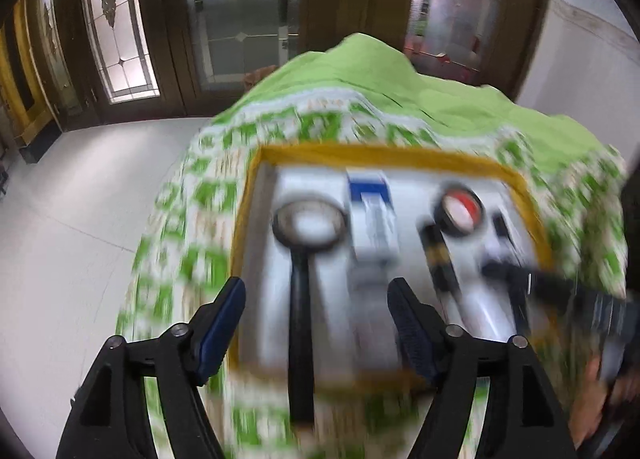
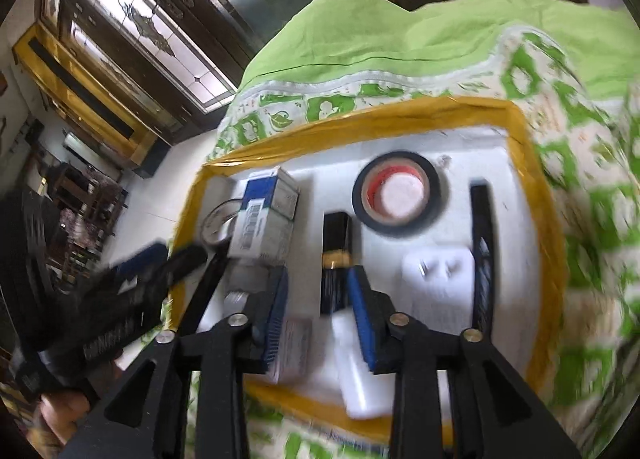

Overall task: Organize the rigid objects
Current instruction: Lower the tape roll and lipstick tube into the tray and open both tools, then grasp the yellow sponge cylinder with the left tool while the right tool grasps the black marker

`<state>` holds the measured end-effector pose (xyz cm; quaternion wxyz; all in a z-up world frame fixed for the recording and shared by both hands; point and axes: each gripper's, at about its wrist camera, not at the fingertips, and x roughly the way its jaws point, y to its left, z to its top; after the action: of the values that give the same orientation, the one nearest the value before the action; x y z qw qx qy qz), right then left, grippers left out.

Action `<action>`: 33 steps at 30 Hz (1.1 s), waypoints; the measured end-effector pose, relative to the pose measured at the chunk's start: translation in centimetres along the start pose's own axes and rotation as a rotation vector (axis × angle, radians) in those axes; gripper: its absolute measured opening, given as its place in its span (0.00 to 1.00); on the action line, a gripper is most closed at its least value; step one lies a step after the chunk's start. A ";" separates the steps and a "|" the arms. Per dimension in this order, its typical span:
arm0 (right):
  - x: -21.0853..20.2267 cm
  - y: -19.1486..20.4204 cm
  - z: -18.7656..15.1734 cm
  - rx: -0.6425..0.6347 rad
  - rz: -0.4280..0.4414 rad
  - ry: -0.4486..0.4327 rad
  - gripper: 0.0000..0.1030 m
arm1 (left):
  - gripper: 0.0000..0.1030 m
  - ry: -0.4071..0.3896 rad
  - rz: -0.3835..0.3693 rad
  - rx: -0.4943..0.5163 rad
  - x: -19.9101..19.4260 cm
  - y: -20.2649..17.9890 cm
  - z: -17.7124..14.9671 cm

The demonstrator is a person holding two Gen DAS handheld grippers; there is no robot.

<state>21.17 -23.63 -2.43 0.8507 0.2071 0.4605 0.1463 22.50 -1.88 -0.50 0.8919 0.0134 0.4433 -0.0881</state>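
Two black claws foremost: left claw (image 1: 316, 323) wide and empty above magnifier (image 1: 308, 221); right claw (image 2: 320, 315) narrow, pads apart, gripping nothing, over battery (image 2: 336, 255). Seated already in white foam tray (image 2: 448, 147) with yellow taped rim: blue box (image 2: 266, 215), tape roll (image 2: 400, 195), plug (image 2: 438, 273). Seemingly near done. Little free room inside rim; patterned cloth (image 2: 580, 219) all round.

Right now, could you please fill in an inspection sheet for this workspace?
Surface: white foam tray with yellow taped rim, on a green-patterned cloth.
Job's things: magnifying glass, blue-white box, black tape roll, battery, white plug adapter, black pen.
Clutter: nothing seen.
Grippers: left hand-held gripper open, empty; right hand-held gripper slightly open, empty.
Cables: nothing seen.
Surroundings: wooden glass doors, pale floor.
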 end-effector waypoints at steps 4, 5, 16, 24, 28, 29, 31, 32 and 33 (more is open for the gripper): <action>-3.3 -0.9 -1.3 0.027 0.078 0.020 0.33 | 0.76 0.027 -0.038 0.003 -3.7 -0.6 -6.2; -3.9 -1.2 -1.6 0.028 0.088 0.027 0.33 | 0.76 0.028 -0.046 -0.002 -4.1 -0.7 -7.2; -6.7 -1.4 -8.6 -0.066 0.027 0.128 0.33 | 0.76 0.094 -0.225 -0.062 -7.5 -4.8 -15.8; -6.3 -1.3 -9.7 -0.083 -0.016 0.122 0.33 | 0.76 0.140 -0.205 0.028 -9.1 -7.2 -19.2; -5.9 -1.7 -9.6 -0.083 -0.029 0.122 0.33 | 0.76 0.143 -0.192 0.043 -9.7 -7.7 -19.6; -5.8 -1.7 -9.6 -0.083 -0.032 0.123 0.33 | 0.76 0.147 -0.191 0.046 -9.8 -7.9 -19.8; -5.8 -1.8 -9.6 -0.081 -0.036 0.123 0.33 | 0.76 0.158 -0.182 0.059 -9.9 -8.2 -20.2; -5.9 -1.8 -9.7 -0.081 -0.038 0.122 0.33 | 0.74 0.163 -0.173 0.072 -9.9 -8.5 -20.4; -5.9 -1.8 -9.7 -0.081 -0.039 0.121 0.33 | 0.68 0.168 -0.169 0.087 -9.9 -8.7 -20.5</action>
<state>9.94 -25.68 -3.82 0.8316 0.1542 0.5088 0.1607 -1.02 -6.95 -4.63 0.8395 0.0222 0.5119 -0.1808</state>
